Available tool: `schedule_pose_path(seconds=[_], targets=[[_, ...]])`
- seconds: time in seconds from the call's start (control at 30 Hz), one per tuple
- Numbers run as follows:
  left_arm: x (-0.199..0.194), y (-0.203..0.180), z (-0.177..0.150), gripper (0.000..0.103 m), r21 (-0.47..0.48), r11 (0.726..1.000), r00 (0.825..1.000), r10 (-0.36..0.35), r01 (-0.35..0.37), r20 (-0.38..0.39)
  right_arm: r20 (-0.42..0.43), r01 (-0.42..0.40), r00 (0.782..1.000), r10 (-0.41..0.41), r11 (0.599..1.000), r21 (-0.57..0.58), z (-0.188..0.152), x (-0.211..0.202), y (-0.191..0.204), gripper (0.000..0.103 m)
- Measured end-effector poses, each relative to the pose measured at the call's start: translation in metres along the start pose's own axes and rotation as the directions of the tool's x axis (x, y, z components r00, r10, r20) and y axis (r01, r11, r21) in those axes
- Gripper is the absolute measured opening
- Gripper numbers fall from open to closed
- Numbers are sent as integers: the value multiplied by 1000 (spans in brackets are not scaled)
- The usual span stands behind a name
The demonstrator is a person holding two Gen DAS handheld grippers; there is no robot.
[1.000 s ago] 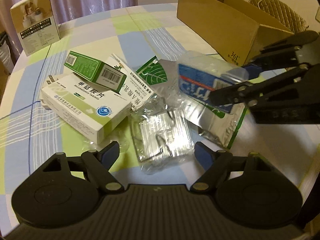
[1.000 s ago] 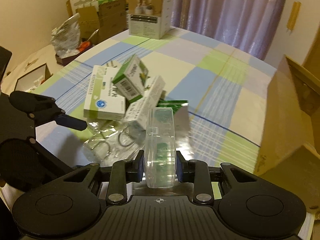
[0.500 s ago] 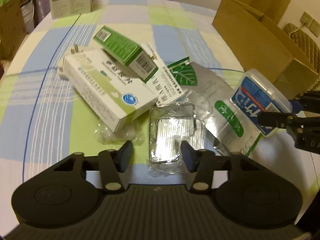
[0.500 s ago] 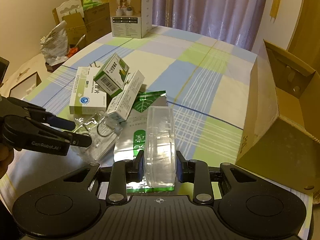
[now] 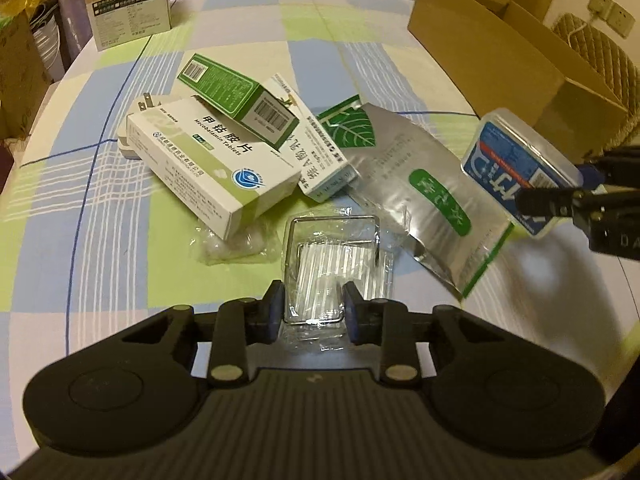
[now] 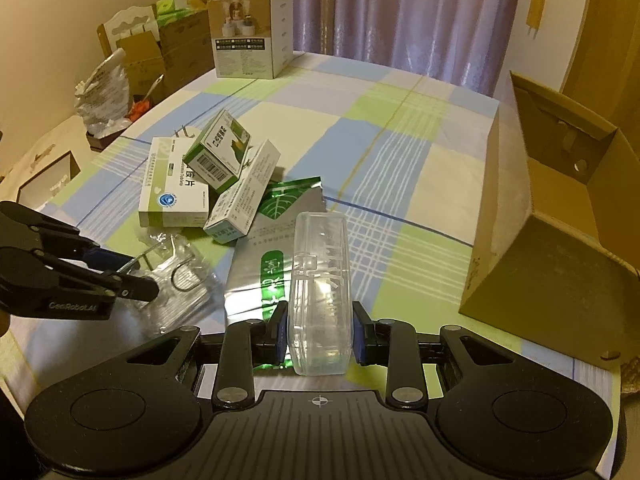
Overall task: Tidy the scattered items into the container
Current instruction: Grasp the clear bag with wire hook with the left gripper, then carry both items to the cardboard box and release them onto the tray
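Currently a clear rectangular plastic case is clamped by the right gripper, near the brown cardboard box. A clear plastic packet of wire hooks is pinched by the left gripper, farther from that box.

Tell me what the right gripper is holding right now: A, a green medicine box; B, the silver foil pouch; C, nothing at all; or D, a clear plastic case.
D: in the right wrist view the right gripper has its fingers closed on the sides of the clear plastic case, held above the silver foil pouch, which lies on the table.
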State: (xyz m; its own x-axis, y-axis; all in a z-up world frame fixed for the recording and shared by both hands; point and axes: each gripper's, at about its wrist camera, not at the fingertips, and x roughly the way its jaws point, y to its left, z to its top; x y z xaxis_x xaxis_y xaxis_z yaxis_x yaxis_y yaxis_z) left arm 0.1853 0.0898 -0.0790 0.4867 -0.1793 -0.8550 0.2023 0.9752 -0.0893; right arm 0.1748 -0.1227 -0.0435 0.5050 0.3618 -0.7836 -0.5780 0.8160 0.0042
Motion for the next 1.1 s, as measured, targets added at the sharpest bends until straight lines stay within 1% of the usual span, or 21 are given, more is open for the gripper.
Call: schedule_pose_path(seconds=[0.3,0.6,0.77,0.9,1.1], targets=[[-29,-27,5,26,60,998,1000,-6,5,27,27,22,999,-23,999,26,-6,-33,-8,33],[-49,-67,32,26,128,991,996,-40,30,77,60,59,996,-64,996,71,-8,-70,-29,33],[-53,-95,55,26,178,983,992,-73,53,106,89,92,991,-101,990,109,0,-90,-51,33],[-55,-118,78,26,211,974,986,-105,75,131,122,118,984,-134,985,129,12,-106,-73,33],[-57,-154,124,26,276,957,972,-144,89,184,173,174,964,-203,970,168,39,-123,-119,33]])
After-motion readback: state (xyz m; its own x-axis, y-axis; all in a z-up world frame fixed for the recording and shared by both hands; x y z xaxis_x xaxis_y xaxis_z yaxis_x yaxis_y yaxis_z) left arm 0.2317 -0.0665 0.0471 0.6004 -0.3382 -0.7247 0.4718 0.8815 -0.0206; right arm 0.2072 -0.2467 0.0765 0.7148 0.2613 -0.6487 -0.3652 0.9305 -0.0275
